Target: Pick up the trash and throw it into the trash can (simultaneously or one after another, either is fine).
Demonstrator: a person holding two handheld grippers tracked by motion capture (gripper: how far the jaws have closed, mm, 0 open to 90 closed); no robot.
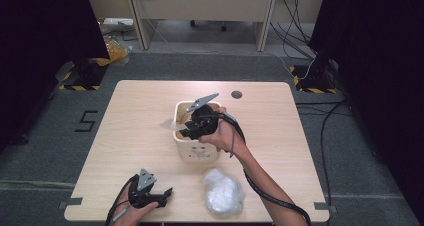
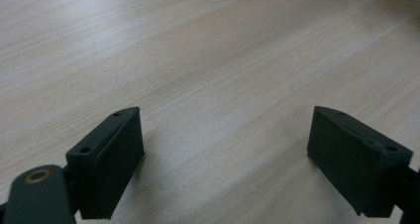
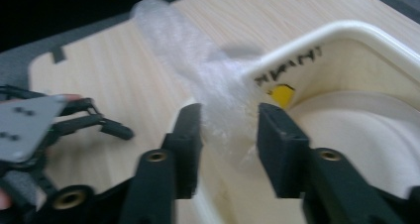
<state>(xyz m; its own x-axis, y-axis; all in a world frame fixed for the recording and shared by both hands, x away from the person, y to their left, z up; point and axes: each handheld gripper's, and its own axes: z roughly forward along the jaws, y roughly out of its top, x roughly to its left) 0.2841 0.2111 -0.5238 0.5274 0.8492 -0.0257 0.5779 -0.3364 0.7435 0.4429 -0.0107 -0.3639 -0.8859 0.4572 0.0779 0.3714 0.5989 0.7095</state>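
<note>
Plastic wrap (image 3: pixel 208 80) blurry in right gripper view, lower end lost between jaws. Bin (image 3: pixel 346 40) cut off at right edge, contents unclear.

A lab or test studio is suggested. A bare wooden table (image 1: pixel 150 111) is set on grey carpet, flanked by black curtains (image 1: pixel 45 31). Stand feet are marked with hazard tape (image 1: pixel 80 87), cables (image 1: pixel 295 16) are trailed across the floor, and what may be a taped numeral (image 1: pixel 87 121) is seen.
</note>
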